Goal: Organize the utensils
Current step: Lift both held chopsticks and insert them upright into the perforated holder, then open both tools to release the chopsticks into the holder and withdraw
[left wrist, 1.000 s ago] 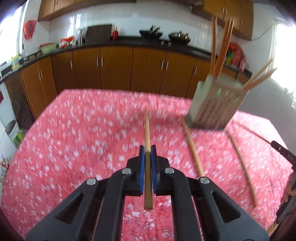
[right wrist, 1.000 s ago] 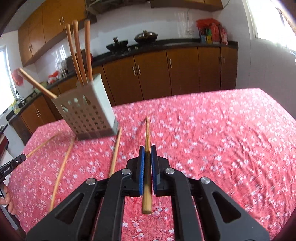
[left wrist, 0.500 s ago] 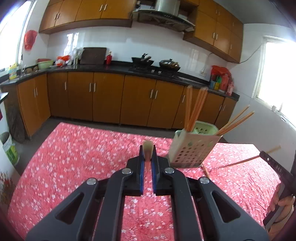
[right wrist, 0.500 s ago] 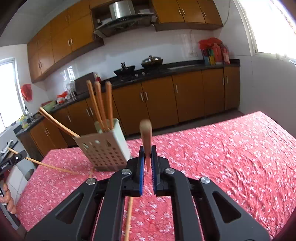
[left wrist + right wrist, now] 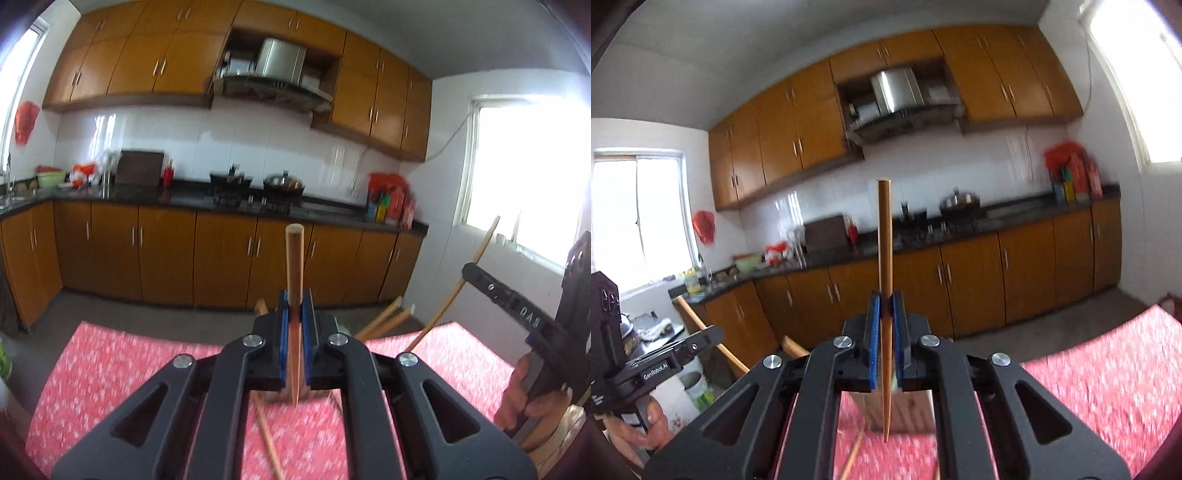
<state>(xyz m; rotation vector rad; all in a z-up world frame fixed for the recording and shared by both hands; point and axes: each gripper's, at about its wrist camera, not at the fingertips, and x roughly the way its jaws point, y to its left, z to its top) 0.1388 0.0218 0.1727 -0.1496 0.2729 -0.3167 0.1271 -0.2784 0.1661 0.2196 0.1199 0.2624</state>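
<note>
The left gripper, black with blue pads, is pinched tight on a slim wooden chopstick. The chopstick stands upright between the pads, blunt end up, thin tip pointing down below the jaws. Just behind and below the gripper, mostly hidden by it, sits a pale perforated utensil holder on a red tablecloth with small white flowers. Several wooden chopstick ends lean out of the holder to the right. One loose chopstick lies on the cloth below the jaws.

At the right edge of the left wrist view, a person's hand grips the other black tool.

The right gripper, of the same black and blue build, is also clamped on a second wooden chopstick, upright, blunt end high, tip down. Behind it the holder's pale wall shows between the arms, standing on the red cloth. A loose chopstick lies on the cloth near it.

Beyond the table are orange-brown kitchen cabinets, a dark countertop with pans, and a bright window on the right.
</note>
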